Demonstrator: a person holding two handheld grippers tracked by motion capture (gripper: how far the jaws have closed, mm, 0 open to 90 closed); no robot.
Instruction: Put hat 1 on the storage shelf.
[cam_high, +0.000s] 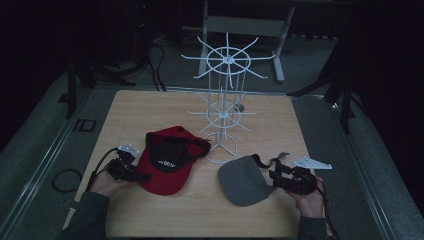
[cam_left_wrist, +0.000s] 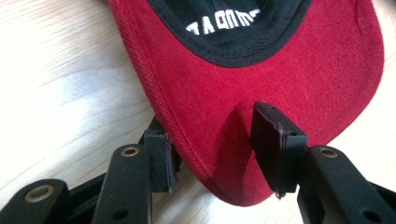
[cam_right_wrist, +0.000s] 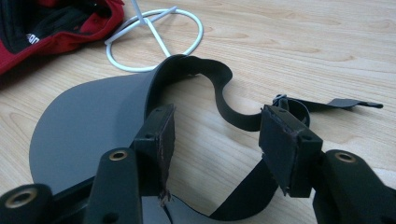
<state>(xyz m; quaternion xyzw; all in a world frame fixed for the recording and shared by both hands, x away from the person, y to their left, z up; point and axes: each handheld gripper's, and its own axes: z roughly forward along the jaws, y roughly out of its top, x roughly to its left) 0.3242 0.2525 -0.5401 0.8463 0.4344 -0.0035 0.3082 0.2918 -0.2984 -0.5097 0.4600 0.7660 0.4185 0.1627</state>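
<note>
While the red cap (cam_high: 167, 160) lies upside down on the wooden counter (cam_high: 200, 210), left of the white wire stand (cam_high: 223, 112), the left claw (cam_high: 134, 175) straddles the edge of its brim — jaws spread, one pad at the rim and one resting on the fabric, not pinching. Beside the stand's ring foot lies a grey visor (cam_high: 243, 180) with a black strap. The right claw (cam_high: 277, 175) sits at the visor's strap end — jaws spread apart, gripping nothing.

A red cap (cam_high: 167, 161) and a grey visor (cam_high: 243, 180) are lying near the surface's (cam_high: 150, 107) front edge, each beside a claw: left claw (cam_high: 134, 175), right claw (cam_high: 276, 176).
</note>
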